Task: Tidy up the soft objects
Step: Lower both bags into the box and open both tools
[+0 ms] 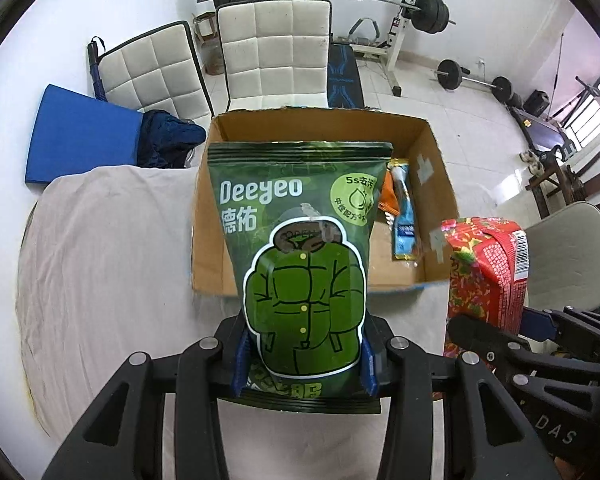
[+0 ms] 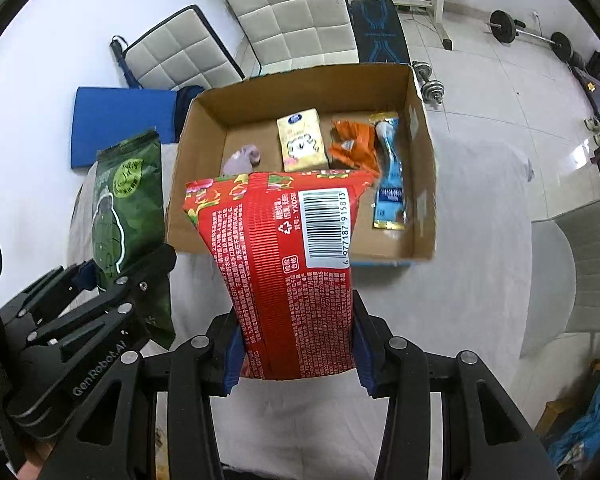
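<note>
My left gripper (image 1: 305, 364) is shut on a green Deeyeo pack (image 1: 300, 248) and holds it upright above the cloth, in front of the open cardboard box (image 1: 440, 184). My right gripper (image 2: 296, 356) is shut on a red pack with a barcode (image 2: 284, 264), held upright before the same box (image 2: 424, 152). In the right wrist view the box holds a yellow pack (image 2: 302, 146), an orange wrapper (image 2: 354, 146), a blue sachet (image 2: 390, 176) and a purple soft thing (image 2: 242, 160). The green pack (image 2: 128, 204) and left gripper (image 2: 112, 280) show at the left there. The red pack (image 1: 488, 272) shows at the right in the left wrist view.
A table under a white cloth (image 1: 108, 260) carries the box. Two white padded chairs (image 1: 272, 48) and a blue mat (image 1: 80, 136) stand behind it. Barbells and a weight bench (image 1: 412, 4) fill the back. A white chair (image 2: 580, 272) stands at the right.
</note>
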### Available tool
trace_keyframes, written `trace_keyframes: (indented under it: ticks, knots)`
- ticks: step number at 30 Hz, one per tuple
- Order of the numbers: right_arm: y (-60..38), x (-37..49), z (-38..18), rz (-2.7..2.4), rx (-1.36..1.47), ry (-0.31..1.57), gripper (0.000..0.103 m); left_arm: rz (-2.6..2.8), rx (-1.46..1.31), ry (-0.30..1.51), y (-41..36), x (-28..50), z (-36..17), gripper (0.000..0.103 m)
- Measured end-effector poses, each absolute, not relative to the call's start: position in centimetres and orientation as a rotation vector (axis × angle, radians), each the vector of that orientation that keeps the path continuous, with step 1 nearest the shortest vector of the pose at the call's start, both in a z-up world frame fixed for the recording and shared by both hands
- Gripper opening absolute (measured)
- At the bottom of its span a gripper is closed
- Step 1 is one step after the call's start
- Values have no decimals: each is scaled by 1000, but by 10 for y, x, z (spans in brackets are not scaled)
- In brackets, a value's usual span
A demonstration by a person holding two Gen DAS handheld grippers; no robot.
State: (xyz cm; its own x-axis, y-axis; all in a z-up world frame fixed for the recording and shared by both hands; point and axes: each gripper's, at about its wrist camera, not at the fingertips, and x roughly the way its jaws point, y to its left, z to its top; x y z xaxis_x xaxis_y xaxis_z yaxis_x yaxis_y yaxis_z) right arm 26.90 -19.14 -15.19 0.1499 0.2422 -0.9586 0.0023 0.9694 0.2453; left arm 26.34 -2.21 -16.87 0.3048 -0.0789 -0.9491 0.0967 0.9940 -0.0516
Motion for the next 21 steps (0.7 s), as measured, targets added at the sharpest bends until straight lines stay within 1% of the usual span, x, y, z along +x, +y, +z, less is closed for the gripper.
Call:
trace_keyframes:
  ticks: [4,9,16,21]
  knots:
    - [-193,305,-184,147,208,1435,47,-111,17,1294,-21,291,-184,39]
    - [-195,347,-230,106,203,1498,47,-104,16,1378,-21,335,-216,39]
    - [-189,378,-297,72,170,1607,48,-98,-3,1534,-27,385,-284,39]
    - [-190,388,-330,60,149,1654,48,-113,-46,1631,-32,396,-322,39]
